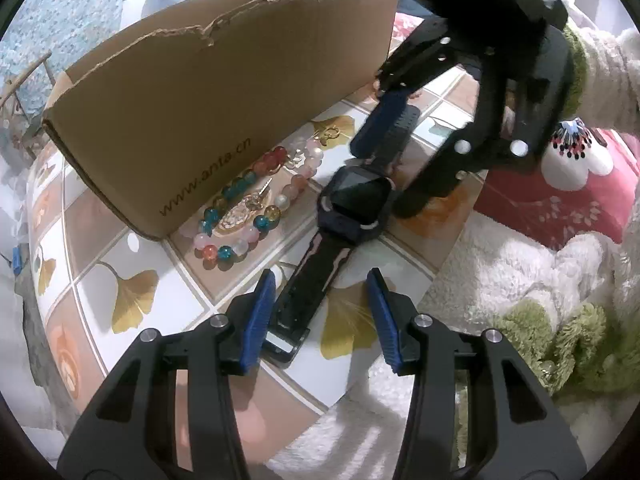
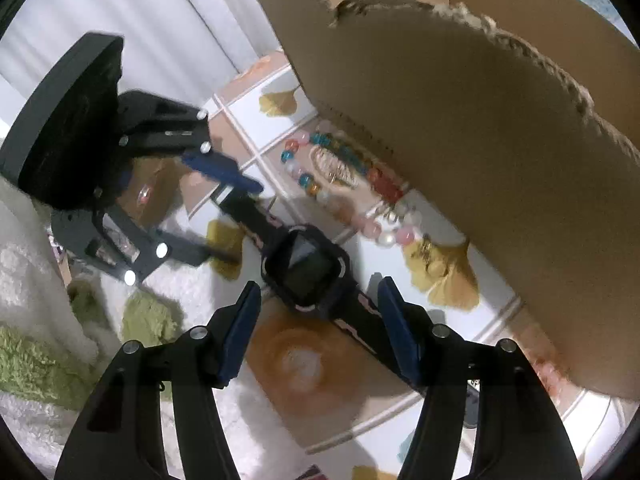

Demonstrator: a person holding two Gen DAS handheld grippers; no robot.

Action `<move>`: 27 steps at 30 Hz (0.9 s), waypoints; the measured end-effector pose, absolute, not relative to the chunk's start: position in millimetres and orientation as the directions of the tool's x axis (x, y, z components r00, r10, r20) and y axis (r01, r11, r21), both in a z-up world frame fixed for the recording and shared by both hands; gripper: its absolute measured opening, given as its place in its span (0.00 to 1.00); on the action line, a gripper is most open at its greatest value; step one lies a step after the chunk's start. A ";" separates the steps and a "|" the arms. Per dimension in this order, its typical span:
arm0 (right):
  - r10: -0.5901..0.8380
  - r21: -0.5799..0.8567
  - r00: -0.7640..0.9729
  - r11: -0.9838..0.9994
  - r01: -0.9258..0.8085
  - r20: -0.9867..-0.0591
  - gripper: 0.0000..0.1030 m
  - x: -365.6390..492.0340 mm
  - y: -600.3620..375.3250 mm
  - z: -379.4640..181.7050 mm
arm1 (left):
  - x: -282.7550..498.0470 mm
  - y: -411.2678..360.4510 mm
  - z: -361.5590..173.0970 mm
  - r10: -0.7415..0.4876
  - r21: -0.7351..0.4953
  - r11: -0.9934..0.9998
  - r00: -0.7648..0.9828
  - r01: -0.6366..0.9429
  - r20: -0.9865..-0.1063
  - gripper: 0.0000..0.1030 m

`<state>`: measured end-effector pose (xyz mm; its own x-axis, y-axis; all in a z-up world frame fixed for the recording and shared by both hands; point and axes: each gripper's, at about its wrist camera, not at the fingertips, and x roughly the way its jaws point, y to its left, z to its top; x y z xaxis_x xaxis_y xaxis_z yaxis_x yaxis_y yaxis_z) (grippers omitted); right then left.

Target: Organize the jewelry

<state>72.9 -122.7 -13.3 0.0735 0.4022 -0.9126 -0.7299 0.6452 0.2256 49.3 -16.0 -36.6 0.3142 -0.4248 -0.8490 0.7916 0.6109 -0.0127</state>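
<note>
Fingers of both grippers apart, straddling the black square-faced smartwatch (image 1: 354, 200) on the leaf-patterned tiled tabletop (image 1: 132, 296).
Left gripper (image 1: 322, 312) astride the strap end, right gripper (image 2: 320, 320) by the face; clamp the strap squarely, avoid the beaded bracelets (image 1: 256, 200), lift into the brown cardboard box (image 1: 224, 92).

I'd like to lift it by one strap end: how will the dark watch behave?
The watch would probably droop: its case looks bulkier than the thin straps, so it may swing. The straps lie flat on the tablecloth, suggesting flexible rubber, likely grippy rather than slippery.
</note>
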 end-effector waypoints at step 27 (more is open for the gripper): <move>0.263 0.007 0.149 0.513 -0.859 -0.953 0.26 50.5 -133.2 -8.2 | 77.9 -60.9 -29.8 -0.405 0.035 0.356 0.188 0.934 -0.895 0.24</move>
<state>50.5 -133.2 -8.2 0.1488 0.2630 -0.9532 -0.8587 0.5125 0.0073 77.9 -60.9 -29.8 0.1880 -0.4050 -0.8948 0.9338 0.3561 0.0351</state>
